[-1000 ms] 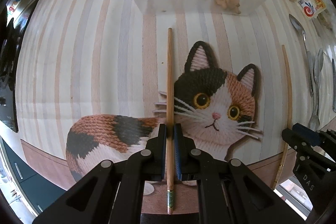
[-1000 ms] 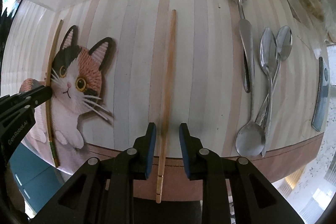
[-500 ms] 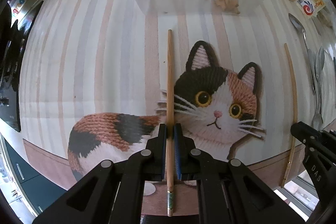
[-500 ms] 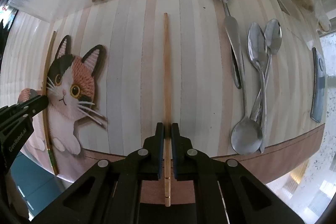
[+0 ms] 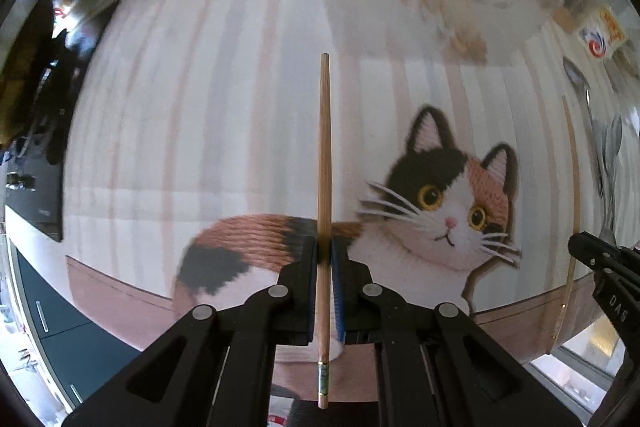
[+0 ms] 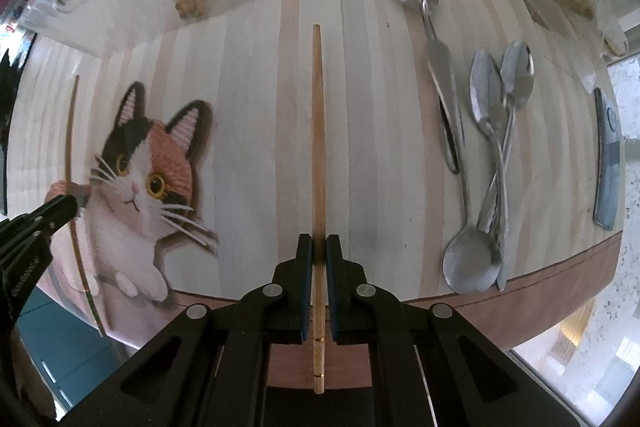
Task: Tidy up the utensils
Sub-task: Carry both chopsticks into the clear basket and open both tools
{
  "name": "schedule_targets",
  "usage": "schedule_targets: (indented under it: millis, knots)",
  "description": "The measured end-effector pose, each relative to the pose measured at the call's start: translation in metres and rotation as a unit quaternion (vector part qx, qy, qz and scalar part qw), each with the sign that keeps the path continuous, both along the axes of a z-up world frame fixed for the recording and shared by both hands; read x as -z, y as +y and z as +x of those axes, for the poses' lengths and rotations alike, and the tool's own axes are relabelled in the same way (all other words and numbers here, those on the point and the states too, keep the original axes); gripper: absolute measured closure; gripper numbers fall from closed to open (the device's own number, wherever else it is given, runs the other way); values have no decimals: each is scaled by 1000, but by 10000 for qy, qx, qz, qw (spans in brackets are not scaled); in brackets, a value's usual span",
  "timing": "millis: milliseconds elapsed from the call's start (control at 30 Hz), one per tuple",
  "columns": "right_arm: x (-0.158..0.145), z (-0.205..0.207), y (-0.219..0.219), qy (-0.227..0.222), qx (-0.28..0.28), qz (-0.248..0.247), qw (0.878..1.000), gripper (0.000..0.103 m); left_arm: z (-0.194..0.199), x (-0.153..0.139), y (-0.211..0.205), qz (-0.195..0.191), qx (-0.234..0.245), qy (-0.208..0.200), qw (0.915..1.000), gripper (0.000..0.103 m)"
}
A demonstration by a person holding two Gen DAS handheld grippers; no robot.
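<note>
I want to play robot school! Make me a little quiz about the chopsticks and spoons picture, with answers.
1. True or false: the left tongs are shut on a chopstick.
2. How many metal spoons lie on the striped mat? A) one B) three C) six
3. Fill in: the right tongs grip a second ____.

Key: 1 true. 2 B. 3 chopstick.
</note>
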State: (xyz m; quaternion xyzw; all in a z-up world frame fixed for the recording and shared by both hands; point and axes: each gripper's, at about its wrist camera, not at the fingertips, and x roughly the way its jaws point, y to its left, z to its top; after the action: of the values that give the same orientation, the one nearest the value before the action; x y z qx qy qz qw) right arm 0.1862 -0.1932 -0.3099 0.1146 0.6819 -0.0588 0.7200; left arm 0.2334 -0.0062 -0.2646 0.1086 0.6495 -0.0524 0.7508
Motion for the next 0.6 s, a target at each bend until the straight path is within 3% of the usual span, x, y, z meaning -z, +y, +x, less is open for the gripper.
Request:
schedule_targets:
  millis: [367,600]
  knots:
    - [-45,12,-15,-523,67,28,9986,96,1,-67,42,-82,-471,-667,9966,98]
    - [-86,22,-26,-933,124,69,9955,96,27,-107,40,-223,-628,-1075,9920,98]
